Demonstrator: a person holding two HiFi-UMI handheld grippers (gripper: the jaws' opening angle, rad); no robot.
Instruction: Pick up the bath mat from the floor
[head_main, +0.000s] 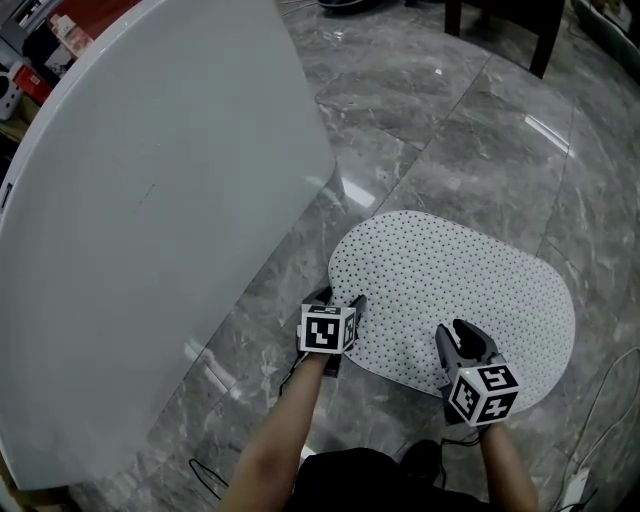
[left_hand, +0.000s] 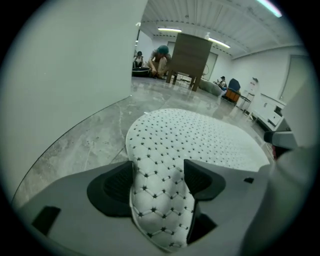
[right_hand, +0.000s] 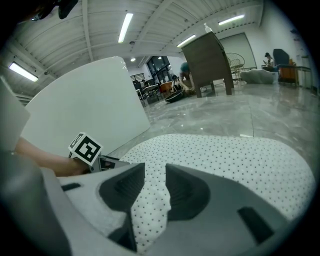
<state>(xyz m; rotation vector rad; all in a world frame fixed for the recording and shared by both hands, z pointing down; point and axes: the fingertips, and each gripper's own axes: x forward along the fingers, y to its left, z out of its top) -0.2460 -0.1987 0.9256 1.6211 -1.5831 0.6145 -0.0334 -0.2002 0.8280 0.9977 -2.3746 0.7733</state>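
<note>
Showing what head view hides: right gripper (right_hand: 156, 174) clamps bath mat (right_hand: 225, 160), left gripper (left_hand: 159, 176) gapes.

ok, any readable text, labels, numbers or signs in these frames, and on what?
No readable text anywhere.
Left marker cube and right marker cube: black-and-white square patterns only, no letters or digits.
Bath mat: dotted pattern, no print.
Clutter behind the white curved panel, head view top left: too small to read.
</note>
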